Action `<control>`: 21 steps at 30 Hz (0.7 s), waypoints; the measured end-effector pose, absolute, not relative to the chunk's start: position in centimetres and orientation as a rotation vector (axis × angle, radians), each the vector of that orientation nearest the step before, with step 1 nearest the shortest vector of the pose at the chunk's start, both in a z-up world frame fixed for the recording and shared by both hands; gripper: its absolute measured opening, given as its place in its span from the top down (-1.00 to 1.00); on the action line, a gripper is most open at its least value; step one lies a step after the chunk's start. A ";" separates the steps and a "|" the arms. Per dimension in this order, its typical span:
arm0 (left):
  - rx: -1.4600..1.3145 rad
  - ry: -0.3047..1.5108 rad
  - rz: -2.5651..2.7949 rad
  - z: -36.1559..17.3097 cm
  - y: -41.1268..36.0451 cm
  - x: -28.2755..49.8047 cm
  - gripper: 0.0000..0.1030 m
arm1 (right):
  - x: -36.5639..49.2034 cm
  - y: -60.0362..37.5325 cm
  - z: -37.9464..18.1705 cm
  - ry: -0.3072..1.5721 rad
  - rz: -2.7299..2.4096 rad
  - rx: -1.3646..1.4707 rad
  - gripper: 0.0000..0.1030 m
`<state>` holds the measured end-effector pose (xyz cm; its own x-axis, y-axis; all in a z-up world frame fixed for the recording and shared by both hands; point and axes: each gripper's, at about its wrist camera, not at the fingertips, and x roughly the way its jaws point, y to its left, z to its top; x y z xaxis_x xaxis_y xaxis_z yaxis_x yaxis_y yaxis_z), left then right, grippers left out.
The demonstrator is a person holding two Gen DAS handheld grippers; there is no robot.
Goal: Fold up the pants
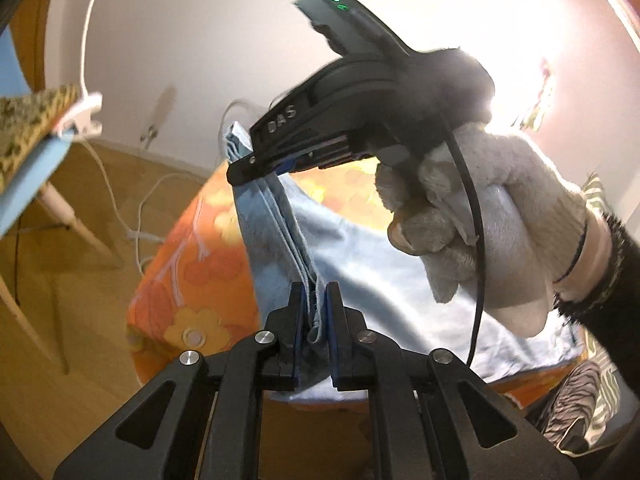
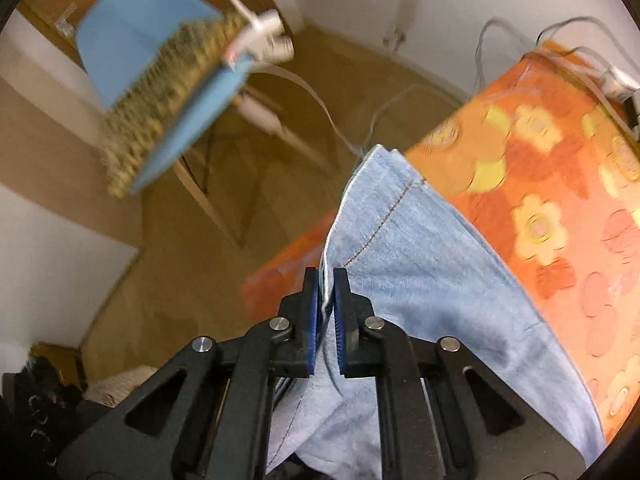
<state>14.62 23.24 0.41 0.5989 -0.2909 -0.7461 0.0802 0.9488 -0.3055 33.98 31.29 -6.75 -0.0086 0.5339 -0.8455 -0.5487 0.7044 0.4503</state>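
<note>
The pants [image 1: 380, 272] are light blue denim, lifted off an orange flowered bedspread [image 1: 188, 264]. In the left wrist view my left gripper [image 1: 314, 294] is shut on a bunched edge of the pants. Further up the same taut edge, my right gripper [image 1: 244, 166] pinches the cloth, held by a hand in a grey glove [image 1: 480, 220]. In the right wrist view the right gripper [image 2: 328, 280] is shut on a folded hem of the pants [image 2: 420, 260], which drape down over the bedspread [image 2: 560, 220].
A blue chair with a patterned cushion [image 2: 160, 92] stands on the wooden floor left of the bed. White cables [image 1: 140, 216] trail across the floor by the wall. Striped clothing [image 1: 580, 400] lies at the bed's right side.
</note>
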 end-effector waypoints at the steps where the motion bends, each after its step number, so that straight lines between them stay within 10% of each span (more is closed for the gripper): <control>1: -0.244 0.890 -0.225 1.4 22.8 14.4 0.84 | 34.1 30.8 -5.7 1.312 0.858 0.002 0.86; 21: -0.017 0.785 -0.510 13.0 0.7 13.7 0.84 | 29.6 3.2 9.8 1.011 0.722 0.292 0.88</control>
